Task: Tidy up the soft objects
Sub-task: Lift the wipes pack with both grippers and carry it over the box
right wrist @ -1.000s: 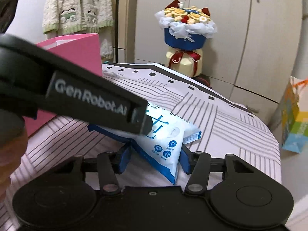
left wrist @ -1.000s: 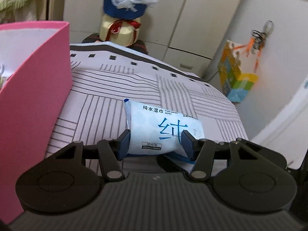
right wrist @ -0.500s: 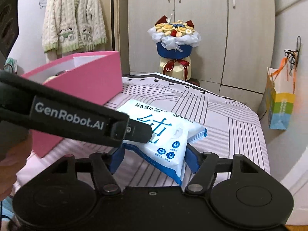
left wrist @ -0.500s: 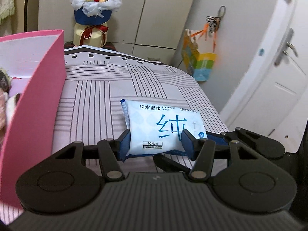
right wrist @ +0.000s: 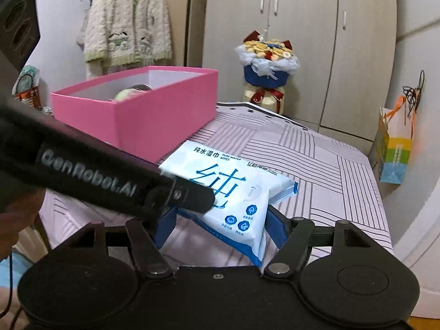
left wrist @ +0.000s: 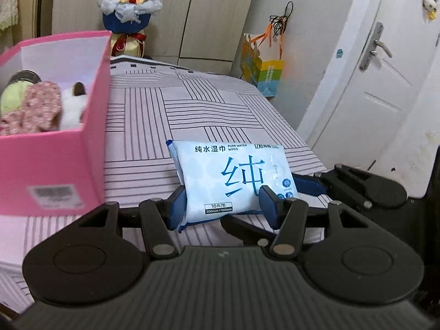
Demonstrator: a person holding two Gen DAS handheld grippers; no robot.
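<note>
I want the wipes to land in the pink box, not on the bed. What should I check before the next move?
1. Left gripper clamps the wipes pack: ok.
2. Right gripper pads clear of the pack: ok in its own view, a gap shows on each side.
3. Pink box is open on top: ok.
4. Room in the box beside the plush toys: ok, bare white wall shows behind them.
5. Pack is above the box opening: not ok, it hangs over the striped bedcover, beside the box.
6. Pack clears the box rim on the way: cannot tell.
</note>
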